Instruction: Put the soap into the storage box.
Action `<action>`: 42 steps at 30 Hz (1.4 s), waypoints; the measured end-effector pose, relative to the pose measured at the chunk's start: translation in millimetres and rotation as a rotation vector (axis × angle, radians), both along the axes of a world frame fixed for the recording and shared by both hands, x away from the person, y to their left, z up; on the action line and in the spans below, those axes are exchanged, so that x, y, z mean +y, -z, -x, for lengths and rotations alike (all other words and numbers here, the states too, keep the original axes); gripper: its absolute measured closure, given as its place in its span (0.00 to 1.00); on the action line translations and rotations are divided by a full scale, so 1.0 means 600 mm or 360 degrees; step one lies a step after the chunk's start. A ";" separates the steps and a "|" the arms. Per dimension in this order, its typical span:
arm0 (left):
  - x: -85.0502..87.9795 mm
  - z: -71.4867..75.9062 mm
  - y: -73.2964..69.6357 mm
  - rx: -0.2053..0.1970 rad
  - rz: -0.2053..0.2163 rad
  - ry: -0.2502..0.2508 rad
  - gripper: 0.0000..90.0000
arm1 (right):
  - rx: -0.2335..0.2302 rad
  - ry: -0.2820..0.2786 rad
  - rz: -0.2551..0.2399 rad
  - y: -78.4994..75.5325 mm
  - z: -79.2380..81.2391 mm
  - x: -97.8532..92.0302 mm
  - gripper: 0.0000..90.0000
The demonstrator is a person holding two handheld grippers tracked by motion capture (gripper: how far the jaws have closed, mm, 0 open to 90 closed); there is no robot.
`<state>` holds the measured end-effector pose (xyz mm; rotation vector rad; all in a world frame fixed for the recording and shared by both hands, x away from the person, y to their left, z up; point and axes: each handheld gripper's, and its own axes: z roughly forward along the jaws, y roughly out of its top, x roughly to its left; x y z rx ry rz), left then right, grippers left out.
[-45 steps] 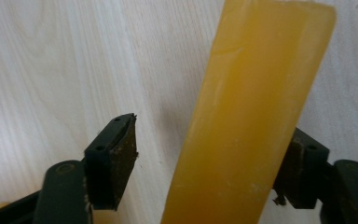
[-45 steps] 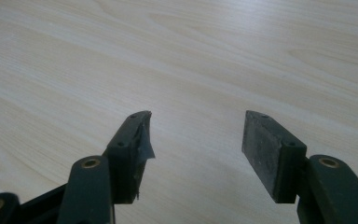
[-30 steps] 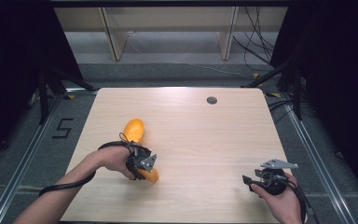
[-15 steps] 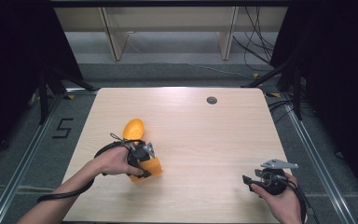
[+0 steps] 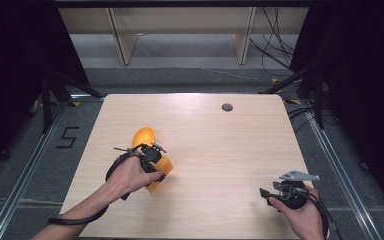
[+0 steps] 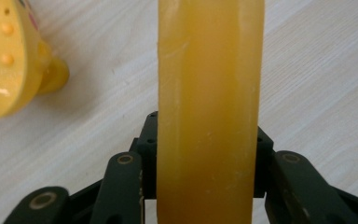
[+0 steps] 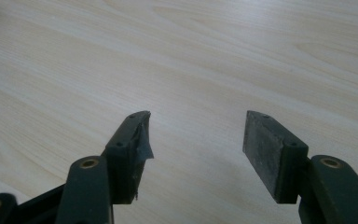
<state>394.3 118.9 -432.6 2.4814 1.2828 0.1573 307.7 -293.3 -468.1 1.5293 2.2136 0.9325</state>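
Observation:
My left gripper [image 5: 159, 169] is shut on an orange slab [image 5: 156, 181] at the table's left-middle. In the left gripper view the slab [image 6: 209, 93] stands upright between the two black jaws and hides their tips. A yellow rounded object [image 5: 144, 136] with small raised dots lies on the table just beyond the gripper; in the left gripper view this yellow object [image 6: 4, 60] sits at the upper left, apart from the slab. My right gripper [image 5: 266, 194] rests near the table's front right corner. Its jaws stand open over bare wood, with nothing in the right gripper [image 7: 198, 128].
The light wooden table [image 5: 230, 145] has a small dark round grommet [image 5: 227, 107] near its far edge. Metal rails and dark floor flank both sides, and cables lie on the floor at the far right.
My left hand has turned and drawn the orange slab slightly away from the front edge, closer to the yellow object. The right gripper has stayed where it was.

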 end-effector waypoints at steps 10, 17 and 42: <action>0.005 -0.018 -0.009 0.0192 -0.0003 -0.0216 0.67 | -0.0089 -0.0061 0.0045 0.001 -0.004 -0.008 0.46; 0.011 -0.041 -0.021 0.0244 0.0017 -0.0344 0.67 | -0.0061 -0.0030 0.0025 -0.001 -0.003 -0.007 0.46; 0.053 -0.099 -0.056 0.0230 -0.0024 -0.0540 0.67 | -0.0070 -0.0012 0.0012 -0.001 -0.003 -0.008 0.46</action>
